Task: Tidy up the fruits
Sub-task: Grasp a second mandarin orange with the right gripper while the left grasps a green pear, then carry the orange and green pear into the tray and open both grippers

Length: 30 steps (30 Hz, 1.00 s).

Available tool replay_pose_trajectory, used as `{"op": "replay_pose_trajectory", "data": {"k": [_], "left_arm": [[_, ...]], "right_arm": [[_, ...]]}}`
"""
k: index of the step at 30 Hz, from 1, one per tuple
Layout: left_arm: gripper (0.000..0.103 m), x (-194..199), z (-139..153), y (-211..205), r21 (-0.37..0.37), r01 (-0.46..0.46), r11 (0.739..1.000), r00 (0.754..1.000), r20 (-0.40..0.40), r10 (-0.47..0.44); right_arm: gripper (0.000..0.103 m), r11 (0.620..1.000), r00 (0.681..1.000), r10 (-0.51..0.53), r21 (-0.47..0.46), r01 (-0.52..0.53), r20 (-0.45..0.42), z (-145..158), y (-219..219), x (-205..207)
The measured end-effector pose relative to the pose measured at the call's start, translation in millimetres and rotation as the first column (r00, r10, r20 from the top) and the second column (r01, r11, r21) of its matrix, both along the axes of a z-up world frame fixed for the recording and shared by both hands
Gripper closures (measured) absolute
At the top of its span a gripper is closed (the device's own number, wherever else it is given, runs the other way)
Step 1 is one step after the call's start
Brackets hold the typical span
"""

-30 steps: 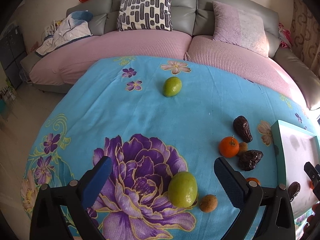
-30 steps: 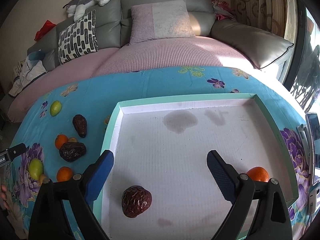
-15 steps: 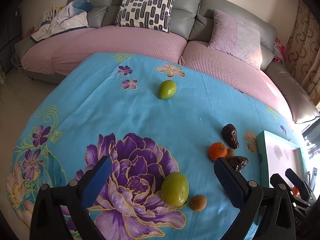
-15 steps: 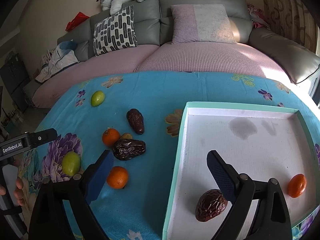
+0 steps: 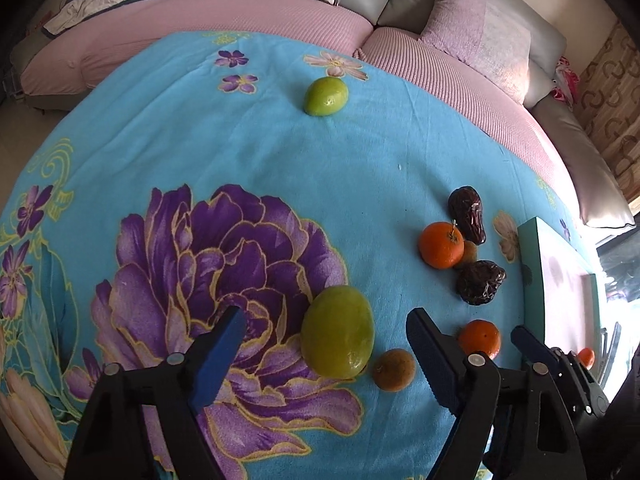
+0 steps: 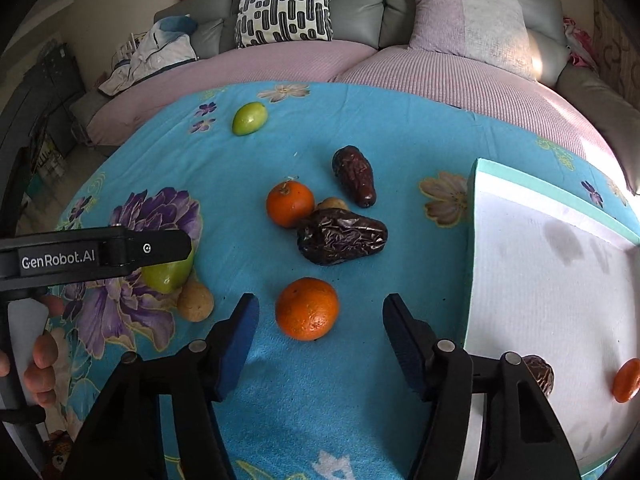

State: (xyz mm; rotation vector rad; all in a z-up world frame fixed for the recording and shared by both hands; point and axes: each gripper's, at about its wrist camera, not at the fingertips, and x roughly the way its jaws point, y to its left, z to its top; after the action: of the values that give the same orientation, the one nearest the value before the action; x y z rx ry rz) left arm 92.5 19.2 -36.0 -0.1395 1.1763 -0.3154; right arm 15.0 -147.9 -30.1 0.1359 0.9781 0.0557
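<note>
Looking down the left hand-held gripper (image 5: pixel 322 342), its jaws sit wide apart around a big green fruit (image 5: pixel 337 331) on the blue floral desk (image 5: pixel 248 152). Right hand-held gripper (image 6: pixel 320 330) is spread apart too, framing an orange (image 6: pixel 307 308), teal tray (image 6: pixel 552 280) just beside.

Home living room: grey sofa (image 6: pixel 360 4), cushions (image 6: pixel 286 4), floral tablecloth (image 5: pixel 240 168).

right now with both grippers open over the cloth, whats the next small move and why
Probably ease the right gripper forward and down around the near orange. It is open, the orange sits centred just ahead of its fingertips, and the tray lies right beside it.
</note>
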Motion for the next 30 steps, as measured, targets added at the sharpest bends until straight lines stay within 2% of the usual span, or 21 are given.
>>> {"op": "replay_pose_trajectory", "data": {"k": [3,4,5,6,7,9,11,14,21,25,30], "left_arm": [[0.029,-1.0,-5.1,-3.8,0.015,0.005,1.000,1.000,-0.021,-0.005],[0.036,-1.2,-6.1,-4.9,0.015,0.009,1.000,1.000,-0.026,-0.008],[0.040,-1.0,-6.4,-5.4,0.017,0.011,1.000,0.999,-0.030,-0.010],[0.049,-1.4,-6.3,-6.0,0.020,0.012,1.000,0.999,-0.031,-0.011],[0.055,-1.6,-6.0,-6.5,0.019,0.015,1.000,0.999,-0.032,-0.014],[0.061,-2.4,-4.9,-7.7,0.008,0.022,1.000,0.999,-0.035,-0.022],[0.061,-3.1,-3.3,-8.9,0.011,0.022,1.000,0.999,-0.031,-0.022],[0.061,-1.5,3.1,-5.7,-0.010,0.010,1.000,1.000,-0.014,-0.010],[0.061,-9.2,38.9,-0.8,-0.058,0.000,0.998,0.994,0.110,0.006],[0.061,-17.3,54.4,-3.0,-0.071,0.023,0.997,0.987,0.163,-0.011],[0.061,-18.9,56.7,-15.6,-0.070,0.061,0.996,0.981,0.186,-0.047]], "right_arm": [[0.043,1.000,1.000,0.014,-0.012,-0.014,-0.017,-5.2,5.4,1.9],[0.044,1.000,1.000,0.014,-0.014,-0.015,-0.017,-5.6,6.0,1.8],[0.049,1.000,1.000,0.016,-0.017,-0.016,-0.016,-5.3,6.4,1.4],[0.056,1.000,1.000,0.015,-0.022,-0.016,-0.014,-5.0,6.4,1.1],[0.059,1.000,1.000,0.012,-0.028,-0.013,-0.015,-5.1,6.5,1.3],[0.062,1.000,1.000,0.012,-0.023,-0.012,-0.019,-5.7,5.4,1.7],[0.067,1.000,1.000,0.018,-0.012,-0.018,-0.017,-4.4,5.1,1.6],[0.068,1.000,1.000,0.023,-0.021,-0.023,0.003,1.0,6.0,-0.4],[0.068,1.000,0.995,-0.024,-0.012,0.025,0.102,28.2,-6.4,-12.6],[0.068,0.998,0.993,-0.057,-0.007,0.058,0.099,30.8,-15.4,-14.6],[0.068,0.995,0.991,-0.103,-0.001,0.104,0.090,32.4,-33.2,-18.0]]}}
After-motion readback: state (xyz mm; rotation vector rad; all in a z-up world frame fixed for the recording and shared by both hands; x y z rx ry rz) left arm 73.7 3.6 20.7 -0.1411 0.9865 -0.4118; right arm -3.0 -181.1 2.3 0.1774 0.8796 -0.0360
